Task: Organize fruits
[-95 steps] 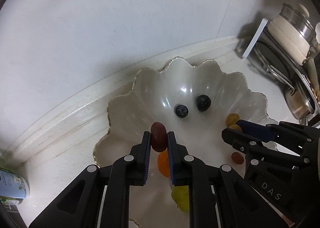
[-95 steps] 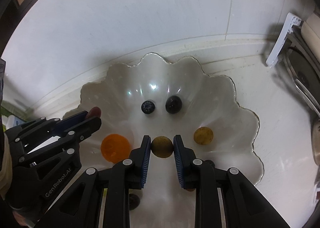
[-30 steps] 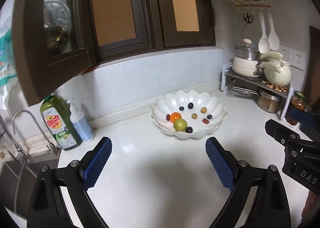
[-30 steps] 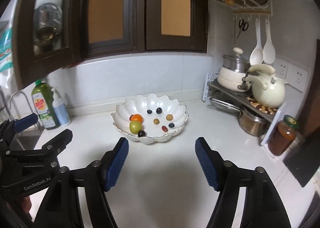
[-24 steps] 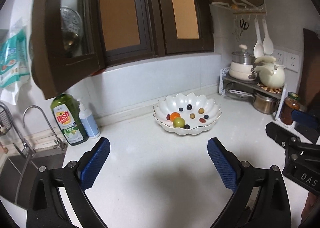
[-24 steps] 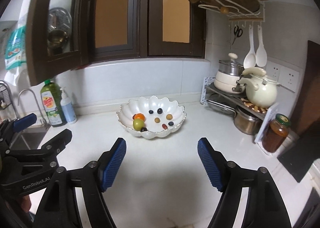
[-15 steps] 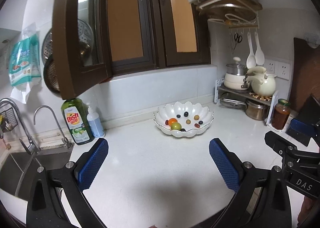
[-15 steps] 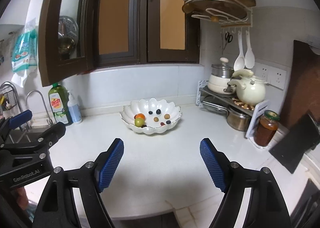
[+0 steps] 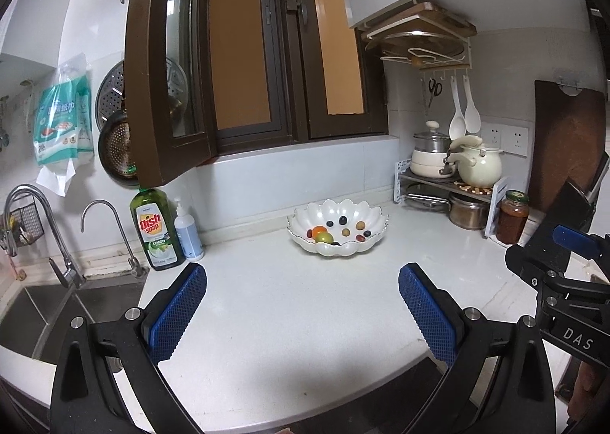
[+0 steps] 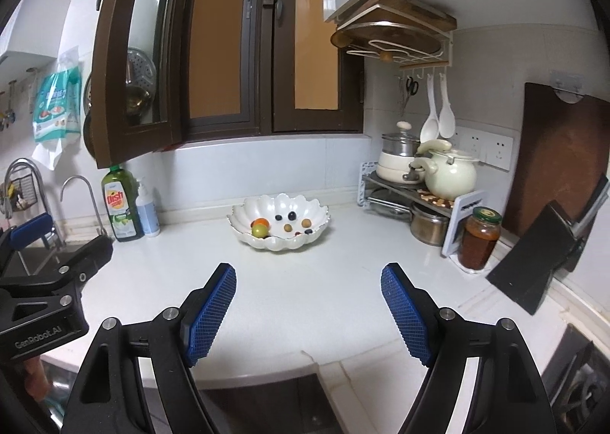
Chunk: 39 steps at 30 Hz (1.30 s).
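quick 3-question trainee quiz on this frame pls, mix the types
1. True or false: both grippers are open and hold nothing.
2. Where is the fruit? A) in the bowl B) on the counter C) in the sink
3. Fill in: beside the green dish soap bottle stands a white ____ bottle.

Key
1. True: left gripper and right gripper are wide open, empty.
2. A: all lies in the bowl.
3. Pump: the pump bottle stands right of the soap bottle.

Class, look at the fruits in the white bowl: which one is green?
The green fruit at the bowl's front left, just below the orange one; the others are dark, tan or reddish.
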Tool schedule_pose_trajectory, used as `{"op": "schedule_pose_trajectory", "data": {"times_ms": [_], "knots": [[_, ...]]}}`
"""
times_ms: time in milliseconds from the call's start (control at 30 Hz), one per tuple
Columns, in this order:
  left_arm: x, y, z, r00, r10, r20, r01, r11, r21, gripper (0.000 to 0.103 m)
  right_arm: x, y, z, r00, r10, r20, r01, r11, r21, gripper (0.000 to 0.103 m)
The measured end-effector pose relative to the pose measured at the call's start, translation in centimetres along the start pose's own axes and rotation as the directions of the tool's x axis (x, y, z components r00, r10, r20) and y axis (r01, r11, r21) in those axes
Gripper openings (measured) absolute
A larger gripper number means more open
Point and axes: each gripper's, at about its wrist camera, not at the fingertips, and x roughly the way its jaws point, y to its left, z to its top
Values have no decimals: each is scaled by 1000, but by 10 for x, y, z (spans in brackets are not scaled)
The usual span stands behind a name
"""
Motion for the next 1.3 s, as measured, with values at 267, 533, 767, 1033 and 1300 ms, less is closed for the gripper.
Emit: {"op": "schedule_pose_trajectory", "data": {"times_ms": [267, 533, 767, 1033, 1300], "knots": [[-18, 2, -8, 1000, 1, 6, -1, 1000, -12, 103, -21, 1, -7, 1000, 2, 15, -2, 1000, -13, 80], [-29, 3, -10, 1000, 7, 14, -6, 1000, -15, 103, -34, 6, -11, 1000, 11, 26, -11, 1000, -24, 80], [-36, 1, -12, 1000, 9, 24, -9, 1000, -10, 103, -37, 5, -13, 999, 16, 29, -15, 1000, -18, 80], [-39, 1, -13, 1000, 6, 22, -5, 1000, -11, 103, -41, 8, -14, 1000, 16, 19, -16, 1000, -21, 80], [-39, 3, -14, 1000, -1, 21, 1, 1000, -13, 103, -41, 8, -14, 1000, 15, 20, -14, 1000, -19, 80]]}}
